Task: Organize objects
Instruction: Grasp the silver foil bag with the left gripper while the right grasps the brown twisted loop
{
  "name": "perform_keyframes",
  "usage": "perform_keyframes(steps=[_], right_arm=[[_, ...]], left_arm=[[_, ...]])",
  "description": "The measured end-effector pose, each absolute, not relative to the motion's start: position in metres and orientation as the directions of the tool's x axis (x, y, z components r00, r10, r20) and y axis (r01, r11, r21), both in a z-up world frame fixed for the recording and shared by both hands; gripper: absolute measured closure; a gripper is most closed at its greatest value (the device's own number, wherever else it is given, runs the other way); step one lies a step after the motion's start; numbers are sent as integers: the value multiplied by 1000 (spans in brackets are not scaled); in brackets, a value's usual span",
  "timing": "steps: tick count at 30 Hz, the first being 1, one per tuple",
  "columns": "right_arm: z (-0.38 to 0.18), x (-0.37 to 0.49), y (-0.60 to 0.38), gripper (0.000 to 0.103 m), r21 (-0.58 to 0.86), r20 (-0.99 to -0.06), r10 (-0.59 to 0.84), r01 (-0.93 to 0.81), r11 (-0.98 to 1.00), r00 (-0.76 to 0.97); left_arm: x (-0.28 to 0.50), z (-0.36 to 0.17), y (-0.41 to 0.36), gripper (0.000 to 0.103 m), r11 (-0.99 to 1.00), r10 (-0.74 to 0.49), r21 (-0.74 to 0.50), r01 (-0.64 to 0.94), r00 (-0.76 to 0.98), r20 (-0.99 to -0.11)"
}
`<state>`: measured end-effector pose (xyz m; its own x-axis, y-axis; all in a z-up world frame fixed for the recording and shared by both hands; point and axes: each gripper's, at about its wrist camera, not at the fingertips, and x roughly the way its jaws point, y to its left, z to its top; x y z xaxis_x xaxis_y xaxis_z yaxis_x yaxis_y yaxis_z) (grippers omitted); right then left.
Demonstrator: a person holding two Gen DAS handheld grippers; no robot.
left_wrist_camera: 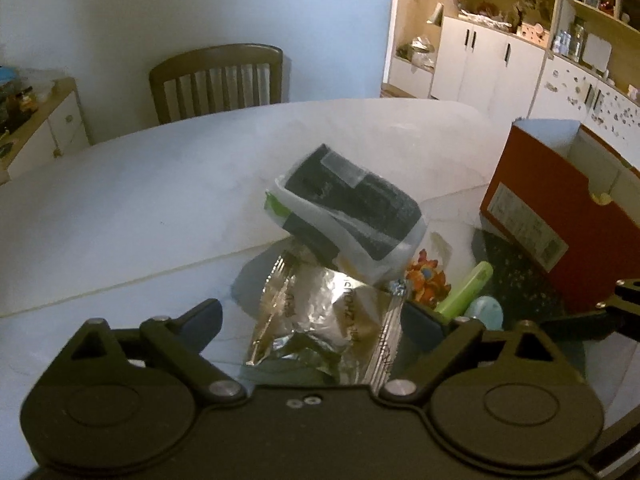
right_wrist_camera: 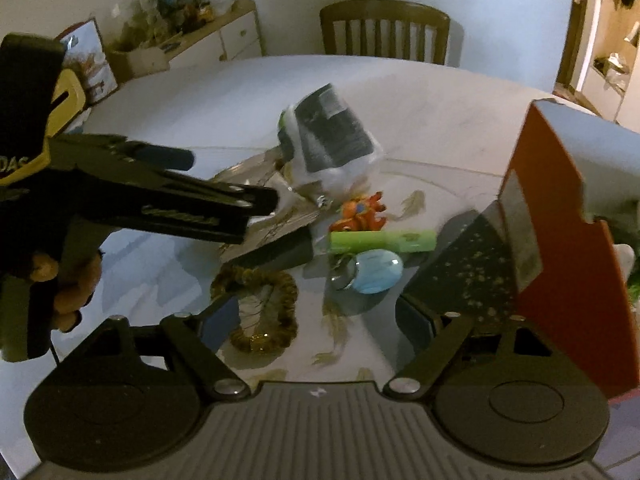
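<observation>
A pile of loose objects lies on the white table [left_wrist_camera: 120,200]. My left gripper [left_wrist_camera: 316,316] is open, its fingers on either side of a crumpled silver foil packet [left_wrist_camera: 320,320]. Behind the packet a dark bundle in a clear plastic bag [left_wrist_camera: 352,208] leans tilted. To the right lie an orange toy figure [left_wrist_camera: 426,278], a green tube [left_wrist_camera: 466,286] and a blue oval object [left_wrist_camera: 486,310]. My right gripper [right_wrist_camera: 320,320] is open and empty, above a gold tinsel ring [right_wrist_camera: 260,308]. The left gripper [right_wrist_camera: 224,192] shows from the side in the right wrist view.
An open red cardboard box [left_wrist_camera: 560,216] stands at the right, its dark speckled flap [right_wrist_camera: 468,268] lying on the table. A wooden chair [left_wrist_camera: 218,80] stands behind the table. A low cabinet [left_wrist_camera: 40,128] stands at the left and white shelving [left_wrist_camera: 500,48] at the back right.
</observation>
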<state>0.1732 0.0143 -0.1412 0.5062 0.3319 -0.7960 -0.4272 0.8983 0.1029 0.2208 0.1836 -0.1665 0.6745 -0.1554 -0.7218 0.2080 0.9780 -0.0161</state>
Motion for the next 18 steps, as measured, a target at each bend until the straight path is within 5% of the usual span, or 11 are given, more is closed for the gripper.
perform_keyframes(steps=[18], right_arm=[[-163, 187, 41, 62, 93, -835, 321, -460, 883, 447]], left_arm=[[234, -184, 185, 31, 967, -214, -71, 245, 625, -751]])
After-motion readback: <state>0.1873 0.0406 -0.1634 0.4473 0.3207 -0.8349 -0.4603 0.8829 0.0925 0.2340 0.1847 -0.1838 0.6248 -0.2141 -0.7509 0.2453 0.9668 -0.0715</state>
